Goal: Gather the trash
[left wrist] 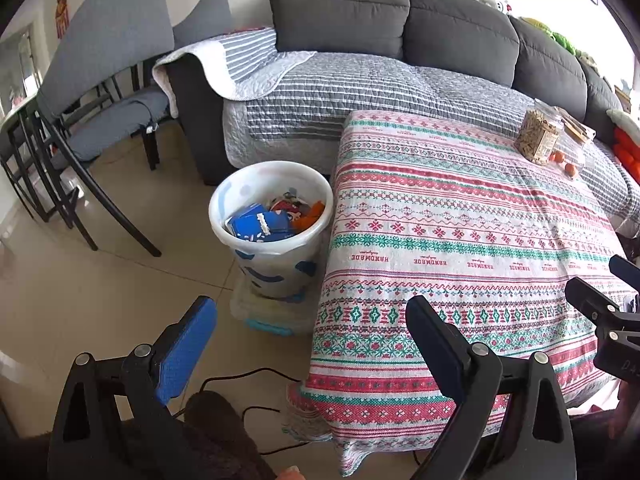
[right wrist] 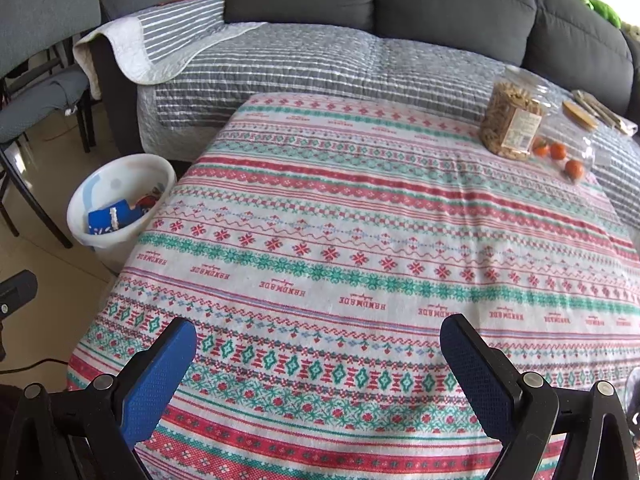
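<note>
Where legible, "HANDMADE" on tablecloth (right wrist: 360, 240), possibly inverted

Home living room: grey sofa (left wrist: 400, 32), cloth-covered table (right wrist: 360, 240), dining chairs (left wrist: 100, 80).

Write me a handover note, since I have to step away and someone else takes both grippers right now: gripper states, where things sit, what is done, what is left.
Left gripper: open, empty, held over the floor at the table's near left corner.
Right gripper: open, empty, over the near edge of the patterned tablecloth.
White trash bin: on the floor left of the table, already holding a blue packet and other wrappers.
Far right table corner: a clear snack jar, small oranges and clear packaging.
Done: the rest of the tabletop shows no loose trash.
Left: judge whether anything in that far corner is trash; probably little remains.
</note>
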Demonstrator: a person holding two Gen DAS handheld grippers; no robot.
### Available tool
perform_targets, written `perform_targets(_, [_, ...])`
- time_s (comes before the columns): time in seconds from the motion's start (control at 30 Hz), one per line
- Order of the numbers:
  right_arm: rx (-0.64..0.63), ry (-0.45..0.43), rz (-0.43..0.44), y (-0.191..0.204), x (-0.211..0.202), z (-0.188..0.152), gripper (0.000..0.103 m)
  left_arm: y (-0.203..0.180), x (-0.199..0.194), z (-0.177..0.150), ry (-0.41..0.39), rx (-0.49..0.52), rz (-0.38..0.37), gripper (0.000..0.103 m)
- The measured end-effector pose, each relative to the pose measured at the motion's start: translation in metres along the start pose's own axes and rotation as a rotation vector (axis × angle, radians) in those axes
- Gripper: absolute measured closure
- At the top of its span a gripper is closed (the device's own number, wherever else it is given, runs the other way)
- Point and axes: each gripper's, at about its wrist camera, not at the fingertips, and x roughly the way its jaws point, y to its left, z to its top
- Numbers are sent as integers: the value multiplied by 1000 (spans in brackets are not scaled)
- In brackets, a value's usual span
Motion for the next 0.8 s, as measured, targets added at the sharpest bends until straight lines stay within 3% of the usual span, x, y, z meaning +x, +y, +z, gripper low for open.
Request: perform_targets(0.8, [9,-3,6,3,0,2,3,-1,-1,0,-2,-11,-2,6])
